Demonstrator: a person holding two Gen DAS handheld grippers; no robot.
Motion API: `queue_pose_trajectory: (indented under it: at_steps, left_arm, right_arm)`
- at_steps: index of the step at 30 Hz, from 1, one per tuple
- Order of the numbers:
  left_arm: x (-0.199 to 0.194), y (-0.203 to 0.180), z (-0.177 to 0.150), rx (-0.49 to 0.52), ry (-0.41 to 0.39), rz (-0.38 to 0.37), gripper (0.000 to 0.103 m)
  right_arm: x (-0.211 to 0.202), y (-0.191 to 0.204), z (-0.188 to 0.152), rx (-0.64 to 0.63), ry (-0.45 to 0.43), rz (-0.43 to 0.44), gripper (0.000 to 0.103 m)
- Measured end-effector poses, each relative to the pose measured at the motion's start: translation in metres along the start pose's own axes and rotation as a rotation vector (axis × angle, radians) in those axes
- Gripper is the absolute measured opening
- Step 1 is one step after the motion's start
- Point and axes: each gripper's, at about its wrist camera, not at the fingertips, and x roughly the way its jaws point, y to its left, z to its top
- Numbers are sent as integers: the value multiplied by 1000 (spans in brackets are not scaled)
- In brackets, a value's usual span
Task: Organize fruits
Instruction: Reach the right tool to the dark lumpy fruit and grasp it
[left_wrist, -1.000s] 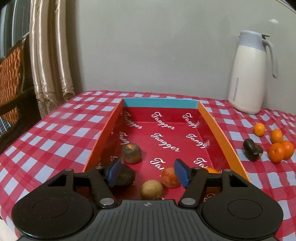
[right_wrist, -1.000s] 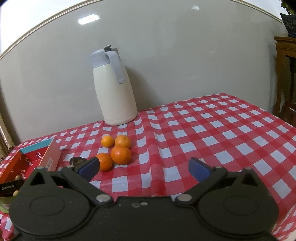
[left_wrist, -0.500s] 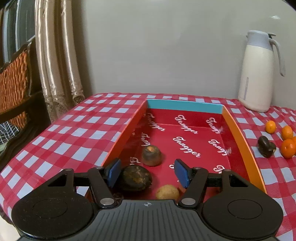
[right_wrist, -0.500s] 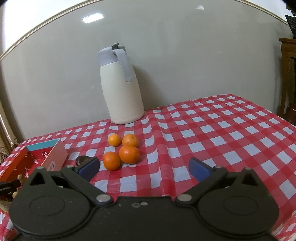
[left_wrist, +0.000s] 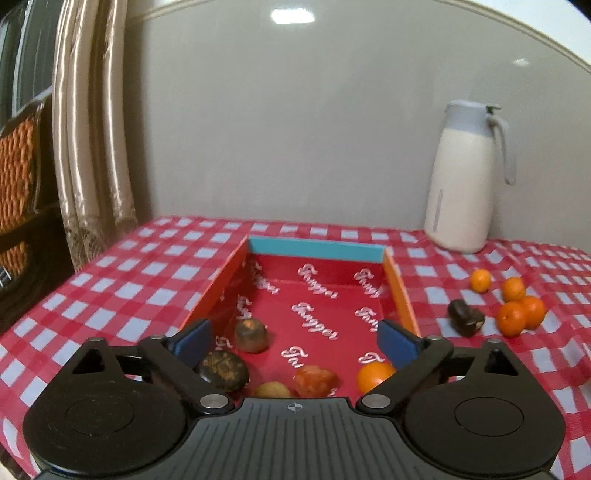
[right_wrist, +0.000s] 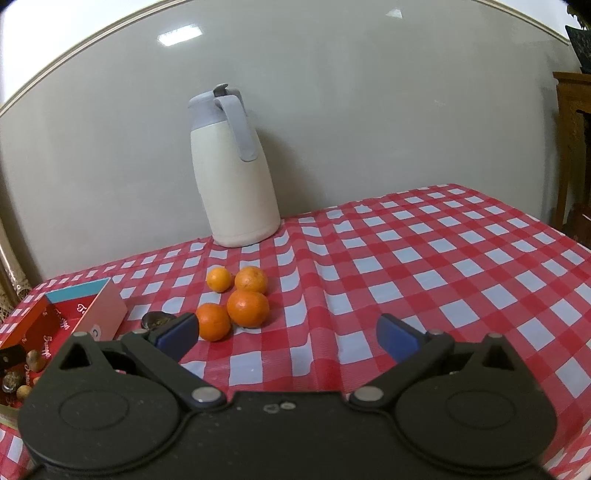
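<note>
Red box (left_wrist: 221, 291) holds five fruits; four oranges (right_wrist: 247, 308) + dark fruit (left_wrist: 465, 318) on cloth just right of it. L gripper (left_wrist: 295, 338), R gripper (right_wrist: 288, 332): both wide, empty. Between picks, I'd say; next needs R down over nearest orange.

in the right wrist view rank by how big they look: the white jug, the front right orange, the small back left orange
1. white jug, by far the largest
2. front right orange
3. small back left orange, which lies a little farther back, so part of that gap may be distance
</note>
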Motion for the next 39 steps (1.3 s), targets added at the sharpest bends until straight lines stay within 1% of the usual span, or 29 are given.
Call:
queue_pose_trajectory:
  at_steps: [3,4,7,9,11,13,15,16,21,25,28,30,35,39]
  left_arm:
    - [-8,1,2,-1,-15,-5,103]
    - [-10,2,3,-4,-23,0,103]
    - [-15,7,5,-13,-36,6,103]
    - [-16,12,5,-33,-29,5,103]
    - [-15,15,4,-56,-21,8,103]
    - [-15,19,2,-71,-29,21,103]
    - [-15,21,1,-71,-41,47,103]
    - [-15,23,1,-75,-42,55,103]
    - [-15,38,-2,-116,-42,91,103]
    - [-14,50,-5,-132,-37,121,103]
    - [-14,60,-6,-145,-34,143,103]
    - [-15,67,-7,-155,-38,167,103]
    - [-16,87,-10,-202,-46,224,103]
    - [-15,98,-12,-218,-41,249,103]
  right_arm:
    - [3,0,0,5,4,10,103]
    - [5,1,0,3,7,21,101]
    - [12,7,1,-5,26,49,94]
    - [18,11,0,-7,45,70,83]
    - [24,17,0,-7,65,89,78]
    - [29,24,0,-12,78,104,73]
    - [33,34,0,-35,82,121,64]
    - [34,39,0,-48,84,131,62]
    - [49,66,0,-112,116,180,57]
    - [58,85,-1,-149,137,210,56]
    - [66,97,0,-182,136,215,55]
    - [71,105,2,-201,138,221,51]
    - [88,117,-1,-226,171,218,50]
    - [97,123,-2,-226,188,206,51]
